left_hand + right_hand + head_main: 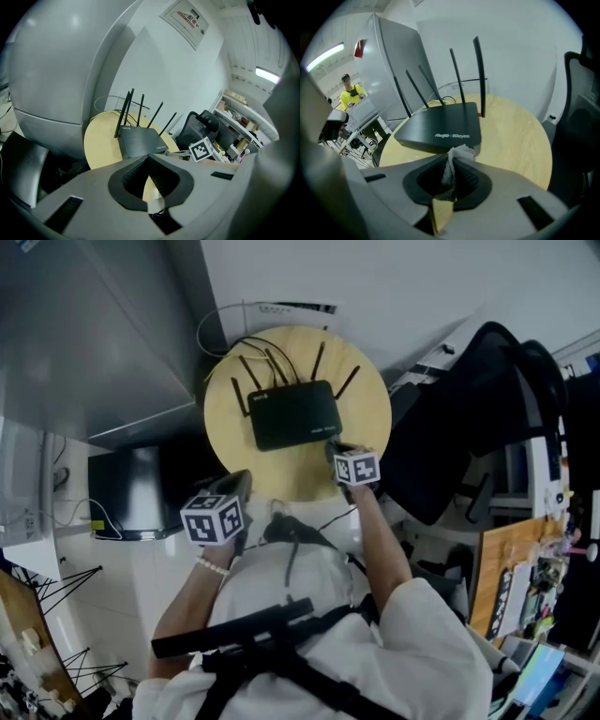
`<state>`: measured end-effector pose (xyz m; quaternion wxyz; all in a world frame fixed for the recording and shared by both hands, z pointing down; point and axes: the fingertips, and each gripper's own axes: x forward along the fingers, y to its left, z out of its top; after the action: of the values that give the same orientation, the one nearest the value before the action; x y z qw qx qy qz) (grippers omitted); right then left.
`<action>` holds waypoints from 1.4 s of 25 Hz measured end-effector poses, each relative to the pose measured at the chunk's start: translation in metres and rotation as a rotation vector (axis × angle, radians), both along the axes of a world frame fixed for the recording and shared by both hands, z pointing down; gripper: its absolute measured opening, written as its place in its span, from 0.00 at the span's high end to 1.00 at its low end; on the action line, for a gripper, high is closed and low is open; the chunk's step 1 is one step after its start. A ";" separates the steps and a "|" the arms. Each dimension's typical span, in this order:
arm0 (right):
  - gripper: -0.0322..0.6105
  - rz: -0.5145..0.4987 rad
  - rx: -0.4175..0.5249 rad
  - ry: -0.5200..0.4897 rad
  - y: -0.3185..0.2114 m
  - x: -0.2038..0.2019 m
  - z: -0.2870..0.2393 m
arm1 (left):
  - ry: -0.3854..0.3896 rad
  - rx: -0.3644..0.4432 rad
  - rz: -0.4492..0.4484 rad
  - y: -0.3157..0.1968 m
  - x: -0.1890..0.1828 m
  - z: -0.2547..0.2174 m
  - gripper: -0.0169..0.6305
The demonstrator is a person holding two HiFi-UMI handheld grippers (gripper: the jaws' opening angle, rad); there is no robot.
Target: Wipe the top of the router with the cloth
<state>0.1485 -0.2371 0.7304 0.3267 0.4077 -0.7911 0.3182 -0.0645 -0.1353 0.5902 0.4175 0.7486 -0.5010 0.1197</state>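
Note:
A black router (292,414) with several upright antennas lies flat on a round wooden table (225,409). My right gripper (336,451) hovers at the router's front right corner, shut on a small white cloth (457,154) that bunches out past the tips, just short of the router (440,126). My left gripper (242,479) hangs off the table's front left edge, apart from the router (140,140). Its jaws (149,159) meet at the tips with nothing between them. The right gripper's marker cube (201,150) shows in the left gripper view.
A black office chair (469,427) stands close to the table's right side. A large grey cabinet (94,334) fills the left. Cables (225,320) loop behind the router by the wall. A cluttered desk (525,587) sits at the lower right. A person in yellow (347,91) stands far off.

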 end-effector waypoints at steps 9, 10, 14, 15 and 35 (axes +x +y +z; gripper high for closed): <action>0.89 -0.108 -0.019 -0.064 0.026 -0.090 -0.001 | 0.005 -0.012 -0.059 0.025 -0.022 0.002 0.98; 0.89 -0.124 -0.020 -0.071 0.029 -0.101 -0.002 | 0.006 -0.011 -0.068 0.027 -0.025 0.002 0.98; 0.89 -0.173 -0.029 -0.089 0.039 -0.138 -0.003 | 0.002 -0.015 -0.104 0.036 -0.040 0.001 0.98; 0.89 -0.182 -0.032 -0.093 0.041 -0.146 -0.003 | 0.001 -0.017 -0.113 0.038 -0.044 0.001 0.98; 0.89 0.015 0.018 -0.126 0.025 -0.248 -0.029 | -0.016 -0.040 -0.234 0.050 -0.093 0.002 0.98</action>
<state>-0.0992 -0.2118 0.7016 0.2703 0.3956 -0.8099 0.3383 -0.1579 -0.0855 0.5920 0.4393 0.6755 -0.5859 0.0861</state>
